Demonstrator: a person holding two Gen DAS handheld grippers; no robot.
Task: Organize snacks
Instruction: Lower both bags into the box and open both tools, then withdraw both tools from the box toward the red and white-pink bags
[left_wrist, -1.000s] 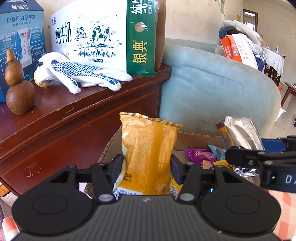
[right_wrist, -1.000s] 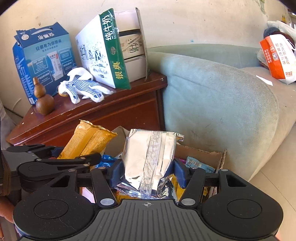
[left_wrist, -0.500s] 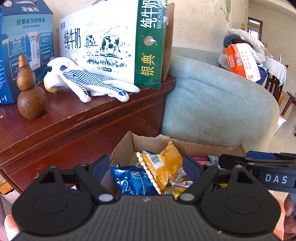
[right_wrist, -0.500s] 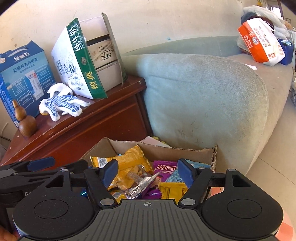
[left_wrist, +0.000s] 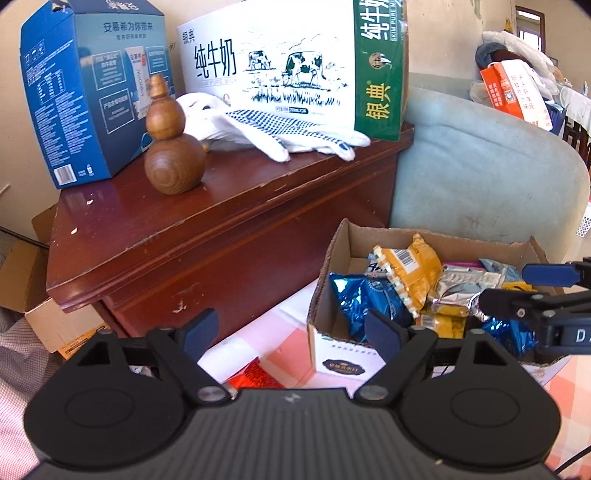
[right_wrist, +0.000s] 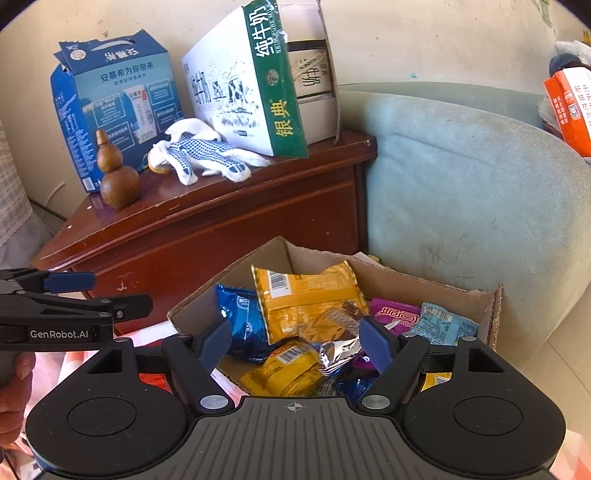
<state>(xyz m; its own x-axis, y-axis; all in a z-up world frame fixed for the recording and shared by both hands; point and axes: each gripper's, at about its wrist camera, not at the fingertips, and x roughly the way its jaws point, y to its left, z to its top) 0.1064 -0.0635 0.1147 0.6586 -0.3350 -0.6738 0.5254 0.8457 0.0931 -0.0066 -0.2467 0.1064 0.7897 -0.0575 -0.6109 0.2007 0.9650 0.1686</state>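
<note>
Both grippers, left gripper (left_wrist: 291, 330) and right gripper (right_wrist: 295, 338), hang empty, jaws just spread wide with nothing between them, above the cardboard box (right_wrist: 406, 275) where the yellow packet (right_wrist: 310, 297) and silver packet (left_wrist: 458, 282) lie among other snacks, so sorting looks well advanced.

A dark red wooden cabinet (left_wrist: 229, 221) with a chipped front edge stood against a cream plaster wall (right_wrist: 424, 40). Beside it sat a pale green sofa (right_wrist: 472, 192). Daylight fell brightly across both, and pale floor tiles (right_wrist: 565, 365) showed at right.
</note>
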